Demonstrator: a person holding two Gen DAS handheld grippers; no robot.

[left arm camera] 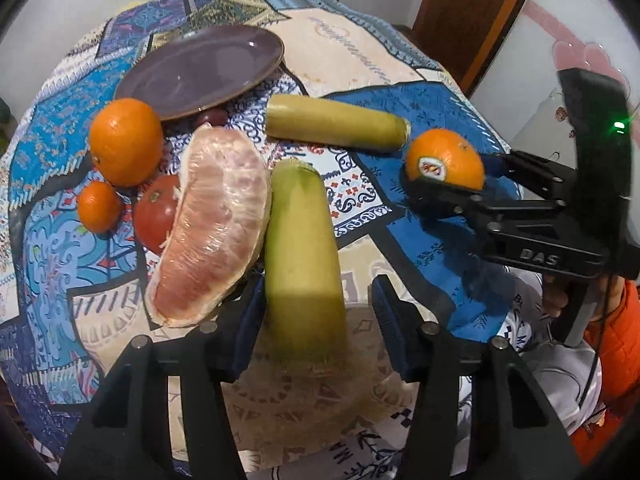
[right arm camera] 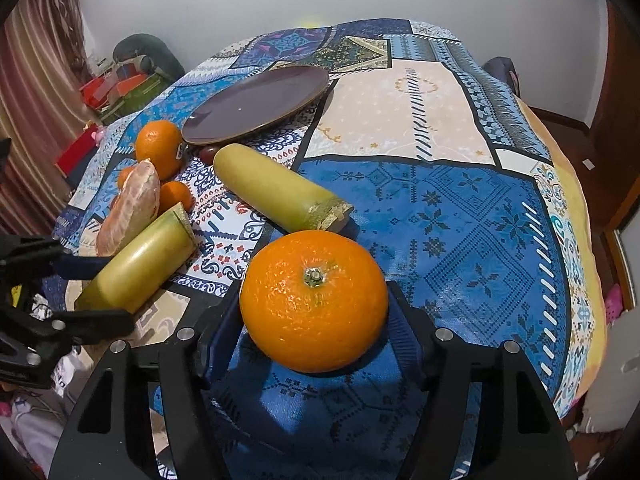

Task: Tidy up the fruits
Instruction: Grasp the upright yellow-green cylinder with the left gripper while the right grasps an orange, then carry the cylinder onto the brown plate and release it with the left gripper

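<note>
left claw (left arm camera: 316, 332) pinched a green cane piece (left arm camera: 302, 256) – right claw (right arm camera: 314, 328) pinched an orange (right arm camera: 314, 300) on the table (right arm camera: 460, 208).

Both arms angle steeply downward, the left gripper (left arm camera: 316, 320) with its jaws partly closed and the right gripper (right arm camera: 316, 320) likewise clamped halfway.

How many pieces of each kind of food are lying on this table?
Oranges: 3
Green stalks: 2
Peeled pomelo piece: 1
Tomato: 1
Small dark fruit: 1
Total: 8
</note>
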